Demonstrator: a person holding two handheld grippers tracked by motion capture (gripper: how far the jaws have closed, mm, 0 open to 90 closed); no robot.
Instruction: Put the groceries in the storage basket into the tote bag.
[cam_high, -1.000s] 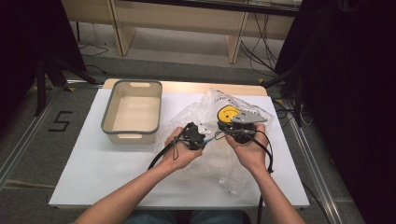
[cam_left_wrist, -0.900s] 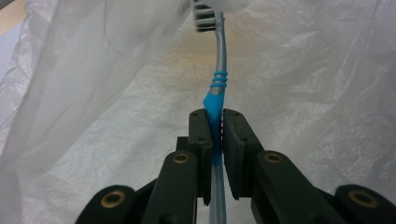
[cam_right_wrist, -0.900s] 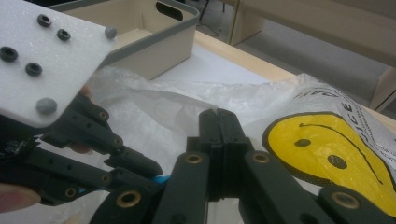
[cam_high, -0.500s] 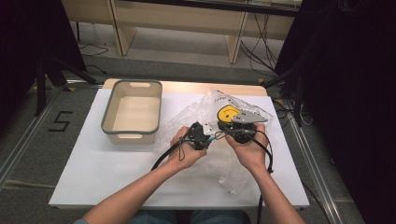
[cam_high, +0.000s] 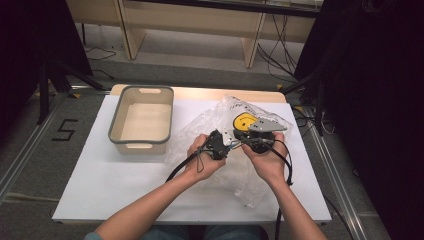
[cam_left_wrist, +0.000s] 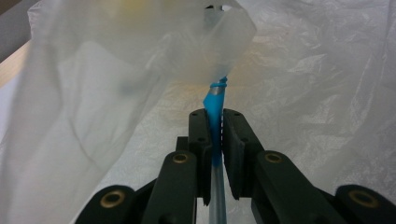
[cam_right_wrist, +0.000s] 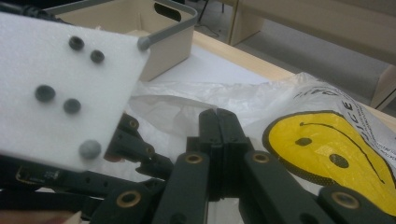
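- Left claw (cam_left_wrist: 215, 128) is pinching a blue strip (cam_left_wrist: 214, 105) of the clear plastic bag (cam_high: 235, 150), lying mid-tabletop (cam_high: 125, 190).
- Right claw (cam_right_wrist: 218, 126) is sitting fully closed, gripping nothing visible, beside the bag's yellow smiley (cam_right_wrist: 322, 149).
- Beige bin (cam_high: 141, 120) is standing left of the bag.

tub (cam_high: 141, 121) left of plastic bag (cam_high: 220, 125) on table (cam_high: 100, 175).

Crumpled clear plastic bag (cam_high: 235, 125) (yellow smiley print), perhaps tied blue.
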